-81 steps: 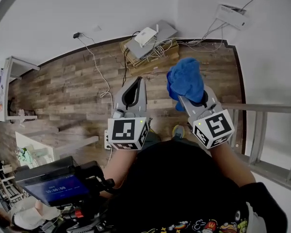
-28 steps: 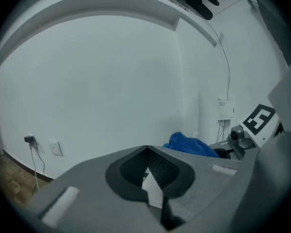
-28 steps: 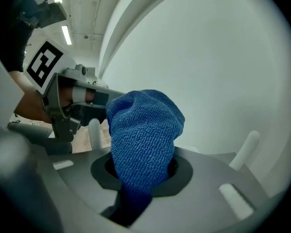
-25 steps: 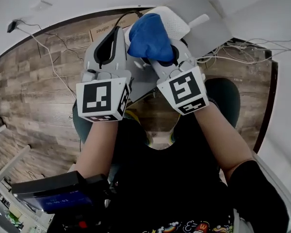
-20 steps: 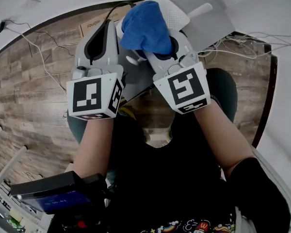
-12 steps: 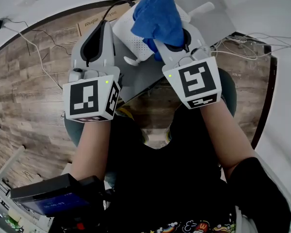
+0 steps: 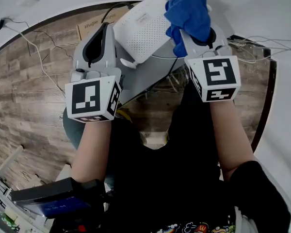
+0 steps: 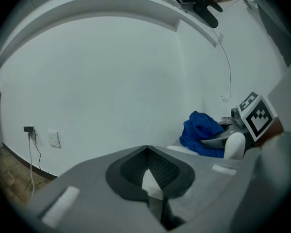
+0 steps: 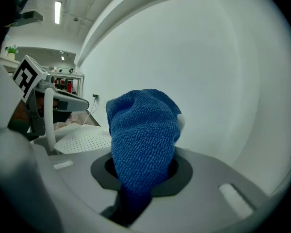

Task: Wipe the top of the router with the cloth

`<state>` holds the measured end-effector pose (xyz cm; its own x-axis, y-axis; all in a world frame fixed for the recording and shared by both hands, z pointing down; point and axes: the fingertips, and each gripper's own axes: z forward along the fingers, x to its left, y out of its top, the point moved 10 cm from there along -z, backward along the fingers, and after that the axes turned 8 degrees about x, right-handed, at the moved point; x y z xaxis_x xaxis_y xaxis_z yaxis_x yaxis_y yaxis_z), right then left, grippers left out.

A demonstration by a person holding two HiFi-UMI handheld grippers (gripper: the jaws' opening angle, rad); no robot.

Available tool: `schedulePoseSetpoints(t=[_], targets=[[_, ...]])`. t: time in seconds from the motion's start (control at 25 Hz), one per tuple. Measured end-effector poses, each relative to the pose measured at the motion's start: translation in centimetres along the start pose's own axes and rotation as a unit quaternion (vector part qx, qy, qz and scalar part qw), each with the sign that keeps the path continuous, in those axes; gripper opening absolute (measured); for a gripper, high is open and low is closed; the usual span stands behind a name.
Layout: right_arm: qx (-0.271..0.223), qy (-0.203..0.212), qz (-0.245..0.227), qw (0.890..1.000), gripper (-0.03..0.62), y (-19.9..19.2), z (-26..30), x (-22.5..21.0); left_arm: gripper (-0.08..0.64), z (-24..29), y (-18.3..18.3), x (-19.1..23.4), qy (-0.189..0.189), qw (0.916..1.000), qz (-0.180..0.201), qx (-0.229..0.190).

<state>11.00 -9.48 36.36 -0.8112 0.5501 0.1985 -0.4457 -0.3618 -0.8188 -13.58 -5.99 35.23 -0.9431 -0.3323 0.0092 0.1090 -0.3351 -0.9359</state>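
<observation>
Pinching the nubby blue cloth (image 7: 188, 12), right gripper (image 7: 194, 33) at the right edge of the router (image 7: 144, 30) — white, rounded, top pricked with fine holes. Left gripper (image 7: 104, 33) pressed together, empty, beside its left edge.

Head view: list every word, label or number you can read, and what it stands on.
Nothing reads clearly.
cardboard box: dark print, too blurred.
router: small mark on top, too small.
screen: figures too small.
cloth: no print shows.
</observation>
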Motion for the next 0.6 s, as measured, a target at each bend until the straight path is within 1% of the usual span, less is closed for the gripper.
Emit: schedulePoseSetpoints(t=[0.08, 0.2, 0.36, 0.52, 0.6], targets=[[0.001, 0.004, -0.014, 1.0, 0.118, 0.5, 0.2, 0.1, 0.0, 0.0, -0.2, 0.1, 0.002, 1.0, -0.003, 0.004], [0.006, 0.021, -0.05, 0.999, 0.117, 1.8, 1.3, 1.0, 0.0, 0.2, -0.5, 0.4, 0.005, 0.9999, -0.005, 0.009], [0.018, 0.038, -0.089, 0.995, 0.118, 3.7, 3.1, 2.3, 0.0, 0.3, -0.5, 1.0, 0.007, 0.9999, -0.015, 0.001], [0.04, 0.069, -0.122, 0.989, 0.117, 5.0, 4.6, 3.8, 0.0, 0.9, -0.7, 1.5, -0.006, 0.9995, -0.028, 0.008], [0.049, 0.083, -0.138, 0.986, 0.117, 5.6, 5.1, 4.5, 0.0, 1.3, -0.8, 1.9, -0.012, 0.9995, -0.026, 0.015]])
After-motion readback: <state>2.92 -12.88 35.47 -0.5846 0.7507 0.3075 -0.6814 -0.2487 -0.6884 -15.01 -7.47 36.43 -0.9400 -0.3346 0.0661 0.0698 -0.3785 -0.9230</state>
